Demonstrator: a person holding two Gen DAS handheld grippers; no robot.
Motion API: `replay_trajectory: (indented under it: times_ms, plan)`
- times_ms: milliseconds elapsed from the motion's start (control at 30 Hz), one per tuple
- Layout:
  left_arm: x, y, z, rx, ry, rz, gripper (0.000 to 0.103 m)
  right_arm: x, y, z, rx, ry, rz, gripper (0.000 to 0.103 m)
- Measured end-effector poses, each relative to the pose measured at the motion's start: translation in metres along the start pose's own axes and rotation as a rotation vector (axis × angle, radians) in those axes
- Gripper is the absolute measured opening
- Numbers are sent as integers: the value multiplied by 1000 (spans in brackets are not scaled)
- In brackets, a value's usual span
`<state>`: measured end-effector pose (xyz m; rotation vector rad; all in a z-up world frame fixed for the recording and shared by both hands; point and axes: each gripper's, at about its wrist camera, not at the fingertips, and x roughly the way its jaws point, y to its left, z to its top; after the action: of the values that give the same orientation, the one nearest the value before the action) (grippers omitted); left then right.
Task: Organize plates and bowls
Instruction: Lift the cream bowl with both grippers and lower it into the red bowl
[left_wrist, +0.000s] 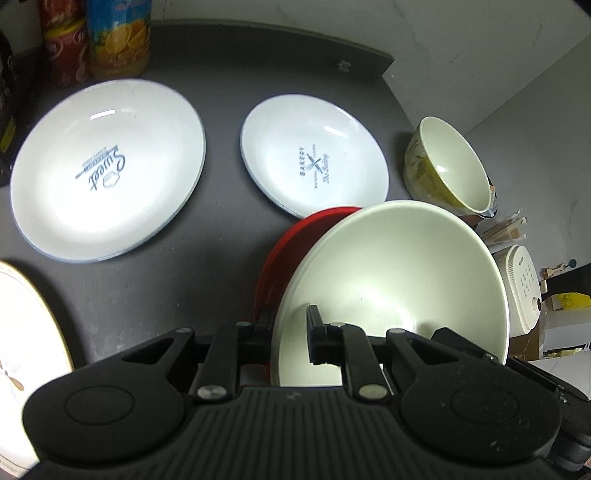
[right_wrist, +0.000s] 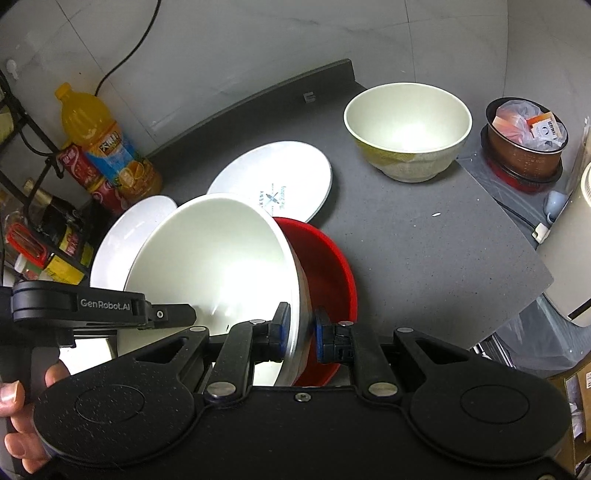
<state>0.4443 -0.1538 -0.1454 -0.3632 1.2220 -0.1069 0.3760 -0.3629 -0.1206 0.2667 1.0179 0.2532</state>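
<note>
Right wrist view: dark countertop (right_wrist: 424, 240) against grey wall (right_wrist: 258, 44); both grippers clamp the white bowl (right_wrist: 214, 258).

Dark countertop (left_wrist: 229, 74), pale wall (right_wrist: 258, 44)

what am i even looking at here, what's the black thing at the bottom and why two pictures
The black thing is a hand-held gripper with two fingers; a person holds one in each hand, and each carries a wide-angle camera that looks along its fingers. So one picture comes from the left gripper, the other from the right gripper.

Both are clamped on the rim of the same tilted white bowl, from opposite sides. Beside it, partly hidden, is a red bowl.

On the dark table lie two white printed plates, the "Sweet" plate and the "Bakery" plate, and a cream bowl stands upright. Drink bottles stand at the back.
</note>
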Motion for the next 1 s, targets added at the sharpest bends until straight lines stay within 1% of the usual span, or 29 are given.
replay_trajectory:
  times_ms: [100, 200, 267, 367, 467, 567, 667, 700, 833, 933, 1000]
  plan:
    - [4, 1, 0, -4, 4, -2, 14, 6, -3, 3, 8, 5, -9, 13]
    - [13, 1, 2, -3, 26, 0, 14, 10, -5, 7, 4, 9, -27, 13]
    - [14, 0, 3, 4, 16, 6, 14, 12, -5, 8, -7, 10, -40, 13]
    - [15, -1, 5, 6, 13, 11, 14, 18, -9, 10, 5, 35, -39, 13]
    - [16, -1, 8, 12, 7, 19, 14, 22, -7, 12, -10, 50, -46, 13]
    - [15, -1, 10, 5, 6, 15, 14, 25, -3, 13, -27, 72, -52, 19]
    - [15, 0, 12, 8, 8, 11, 14, 26, -1, 14, -30, 88, -53, 22]
    - [16, 0, 13, 10, 10, 10, 14, 25, -1, 15, -26, 94, -49, 24]
    - [17, 3, 15, 1, 26, -4, 14, 22, -1, 18, -4, 109, -43, 29]
    - [17, 4, 16, 1, 43, -11, 14, 18, -2, 20, 32, 119, -22, 36]
    - [17, 4, 17, 5, 54, -14, 14, 14, -2, 21, 56, 115, -12, 43]
